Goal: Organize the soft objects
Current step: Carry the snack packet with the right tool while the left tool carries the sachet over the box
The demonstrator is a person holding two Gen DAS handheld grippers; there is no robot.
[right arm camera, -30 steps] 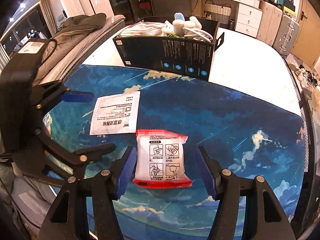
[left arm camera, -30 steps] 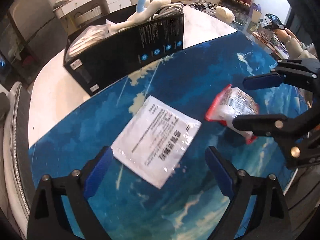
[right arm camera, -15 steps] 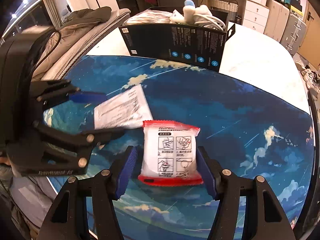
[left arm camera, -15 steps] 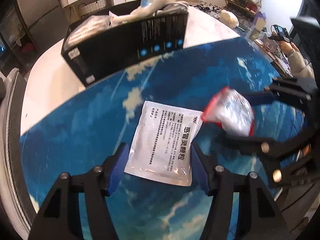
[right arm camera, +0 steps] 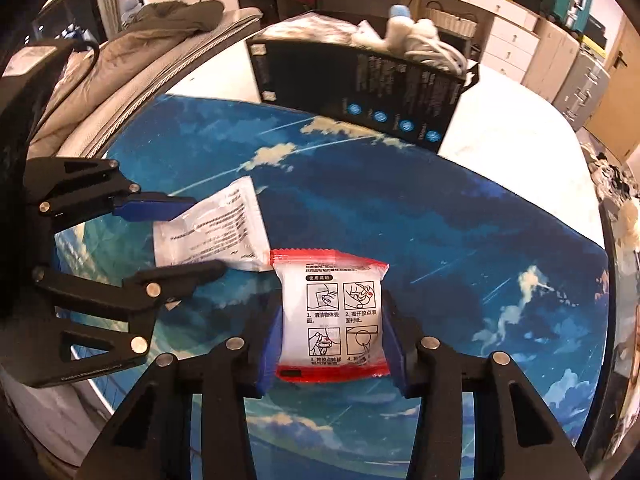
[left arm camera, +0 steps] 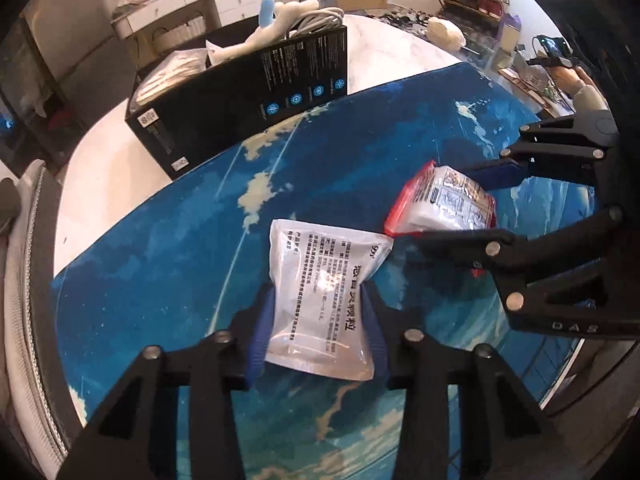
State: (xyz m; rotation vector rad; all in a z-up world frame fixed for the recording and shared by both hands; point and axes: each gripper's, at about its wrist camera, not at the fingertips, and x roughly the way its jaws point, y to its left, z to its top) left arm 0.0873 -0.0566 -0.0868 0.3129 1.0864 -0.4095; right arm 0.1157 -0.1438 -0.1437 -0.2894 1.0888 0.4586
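Low centre of each view: left gripper point(left arm camera: 318, 328) clamps the white sachet point(left arm camera: 324, 296), right gripper point(right arm camera: 332, 336) the red-edged pack point(right arm camera: 334, 316). Black box point(left arm camera: 240, 92) upper frame already holds soft items; both packets likely go there next.

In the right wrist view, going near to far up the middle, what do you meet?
Right claw shut on the red-edged packet → blue sky-print mat → black box → white plush toy sticking out of the box → white drawer cabinet in the background.

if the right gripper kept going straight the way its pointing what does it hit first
Likely the black box. The right gripper, shut on the red-edged packet, points across bare blue mat toward it, though depth is unclear.
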